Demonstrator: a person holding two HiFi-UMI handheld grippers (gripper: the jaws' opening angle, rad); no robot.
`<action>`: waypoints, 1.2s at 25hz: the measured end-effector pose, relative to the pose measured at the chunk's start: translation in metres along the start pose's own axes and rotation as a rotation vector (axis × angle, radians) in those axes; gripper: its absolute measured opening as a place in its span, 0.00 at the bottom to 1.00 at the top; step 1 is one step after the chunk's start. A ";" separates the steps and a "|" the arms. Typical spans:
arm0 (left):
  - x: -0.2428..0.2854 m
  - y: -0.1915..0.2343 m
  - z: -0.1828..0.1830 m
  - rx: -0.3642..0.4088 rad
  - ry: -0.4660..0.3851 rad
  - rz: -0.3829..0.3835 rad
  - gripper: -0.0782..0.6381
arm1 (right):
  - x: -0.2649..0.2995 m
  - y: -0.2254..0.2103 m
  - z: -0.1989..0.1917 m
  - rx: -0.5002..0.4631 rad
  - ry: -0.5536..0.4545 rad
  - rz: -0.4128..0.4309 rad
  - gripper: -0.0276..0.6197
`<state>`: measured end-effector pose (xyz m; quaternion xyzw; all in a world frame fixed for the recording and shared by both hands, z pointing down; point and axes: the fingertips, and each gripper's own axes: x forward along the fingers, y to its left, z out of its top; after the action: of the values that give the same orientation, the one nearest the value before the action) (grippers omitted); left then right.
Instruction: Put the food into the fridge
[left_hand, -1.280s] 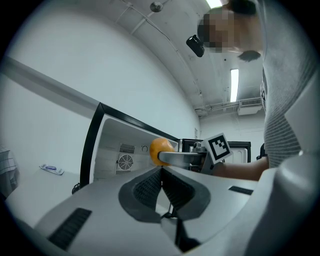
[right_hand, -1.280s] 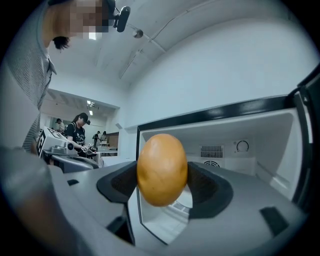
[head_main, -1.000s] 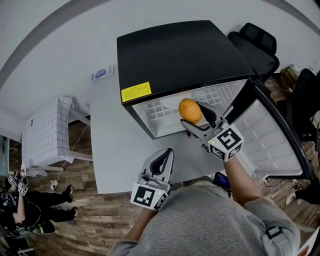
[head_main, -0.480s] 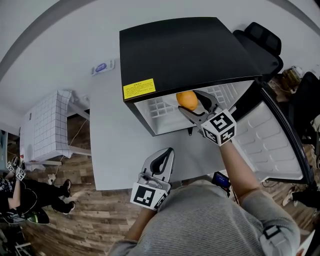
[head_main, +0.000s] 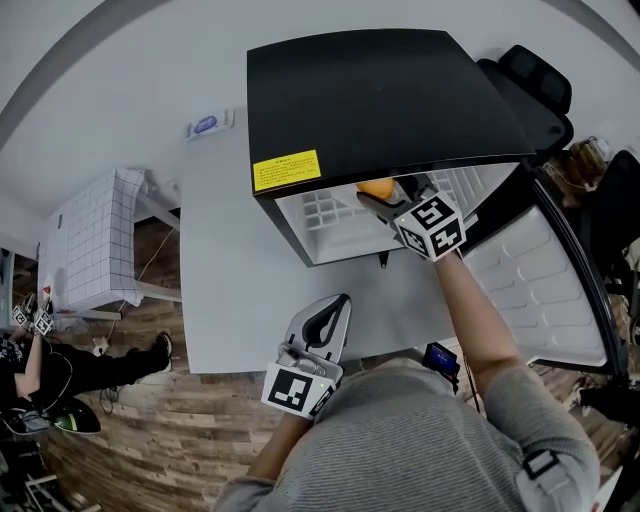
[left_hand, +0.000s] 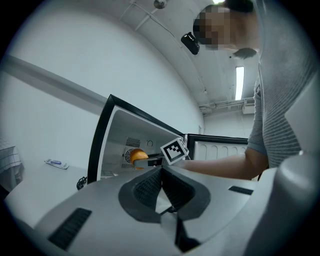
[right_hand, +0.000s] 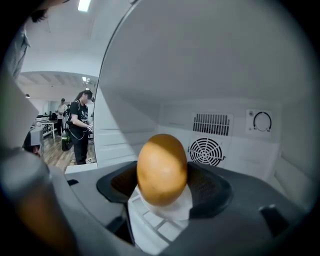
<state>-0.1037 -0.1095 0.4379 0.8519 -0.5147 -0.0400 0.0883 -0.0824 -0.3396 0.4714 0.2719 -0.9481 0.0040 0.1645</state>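
A small black fridge (head_main: 370, 95) stands on the white table (head_main: 225, 280) with its door (head_main: 545, 285) swung open to the right. My right gripper (head_main: 385, 192) reaches into the white interior, shut on an orange (head_main: 377, 187) (right_hand: 162, 167). The orange (left_hand: 134, 156) hangs above the wire shelf (head_main: 325, 215), in front of the round fan grille (right_hand: 206, 151) on the back wall. My left gripper (head_main: 325, 325) (left_hand: 161, 184) rests low near the table's front edge, jaws shut with nothing between them.
A black office chair (head_main: 530, 85) stands behind the fridge at the right. A white gridded rack (head_main: 100, 250) sits left of the table over wood flooring. A small blue-labelled object (head_main: 205, 126) lies on the table's far left. A person (right_hand: 80, 125) stands in the distance.
My right gripper has carried the orange up and forward from the fridge opening into its interior, now partly under the top. The left gripper has stayed put.
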 end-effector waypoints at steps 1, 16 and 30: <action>0.000 0.000 0.001 0.000 -0.005 0.001 0.12 | 0.005 -0.003 -0.002 -0.006 0.021 0.005 0.53; -0.006 0.009 0.002 0.000 -0.016 0.022 0.12 | 0.041 -0.020 -0.034 -0.020 0.258 0.050 0.53; -0.016 0.014 0.001 -0.007 -0.017 0.049 0.12 | 0.054 -0.023 -0.048 -0.009 0.367 0.035 0.53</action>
<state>-0.1232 -0.1022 0.4394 0.8383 -0.5361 -0.0467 0.0877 -0.0989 -0.3820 0.5323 0.2492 -0.9068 0.0522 0.3359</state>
